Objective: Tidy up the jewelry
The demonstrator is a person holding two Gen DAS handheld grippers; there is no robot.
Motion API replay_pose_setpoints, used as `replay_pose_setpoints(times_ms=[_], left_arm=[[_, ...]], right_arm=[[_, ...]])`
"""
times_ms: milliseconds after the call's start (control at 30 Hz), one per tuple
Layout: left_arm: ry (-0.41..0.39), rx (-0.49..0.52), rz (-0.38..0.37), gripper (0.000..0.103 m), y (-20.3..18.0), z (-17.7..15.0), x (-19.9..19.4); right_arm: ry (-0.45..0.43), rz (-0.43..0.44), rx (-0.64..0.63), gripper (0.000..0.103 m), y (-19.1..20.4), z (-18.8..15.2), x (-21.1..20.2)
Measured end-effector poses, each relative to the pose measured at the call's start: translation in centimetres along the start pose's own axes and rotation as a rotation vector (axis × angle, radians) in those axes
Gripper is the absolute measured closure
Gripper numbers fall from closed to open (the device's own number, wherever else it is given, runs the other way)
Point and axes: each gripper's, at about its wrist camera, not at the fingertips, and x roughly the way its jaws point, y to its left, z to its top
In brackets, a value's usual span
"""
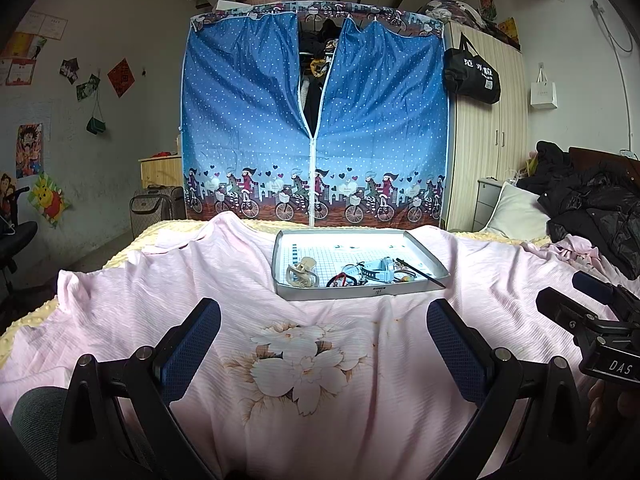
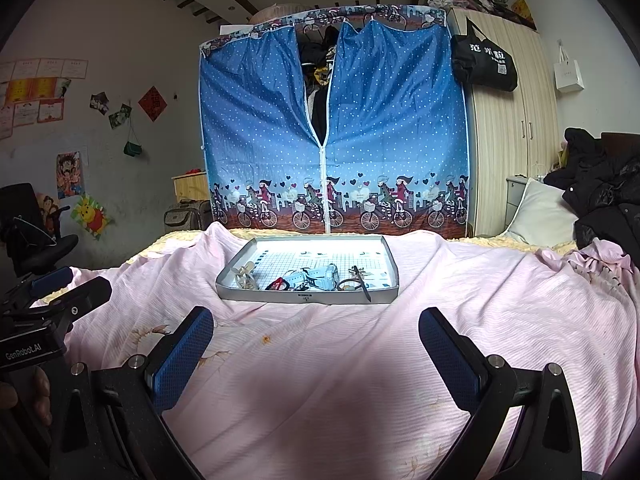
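Pink floral bedsheet (image 1: 312, 360) covers the bed, and behind it stands a blue fabric wardrobe (image 1: 316, 120) with its zip partly undone. On the sheet sits a shallow grey tray (image 2: 240, 284) with a grid-printed floor, and the jewelry lies jumbled along its near edge: a beige hair claw (image 1: 301, 273) at the left, a pale blue watch (image 2: 322, 276) in the middle, a red and black hair tie (image 2: 280, 283) tangled beside it, and a dark thin stick (image 2: 362, 285) leaning over the right corner.

Both tools hover short of the tray, well apart from it. The left gripper (image 1: 323, 352) has its jaws spread wide with nothing between them; the right gripper (image 2: 316, 354) likewise.

These pieces look light and small. I'd guess the hair claw is stiff and best pinched across its body, while the watch strap will flop, so taking it at the case seems safer. The tangle may drag neighbours along.
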Motion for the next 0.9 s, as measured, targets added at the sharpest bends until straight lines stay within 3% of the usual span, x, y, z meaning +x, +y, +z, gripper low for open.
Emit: replay_pose_setpoints(times_ms=[633,833,900], left_arm=[[-0.004,0.003,0.001,0.002,0.6,-0.4,-0.2],[0.045,0.024,0.127,0.002,0.2,-0.9,0.4],[0.057,0.014,0.127,0.002,0.6,-1.0,0.5]], right_arm=[[0.003,0.000,0.001,0.000,0.0,0.1,0.0],[0.006,-0.003,0.004,0.000,0.0,0.0,0.0],[0.007,-0.005,0.006,0.000,0.0,-0.5,-0.1]])
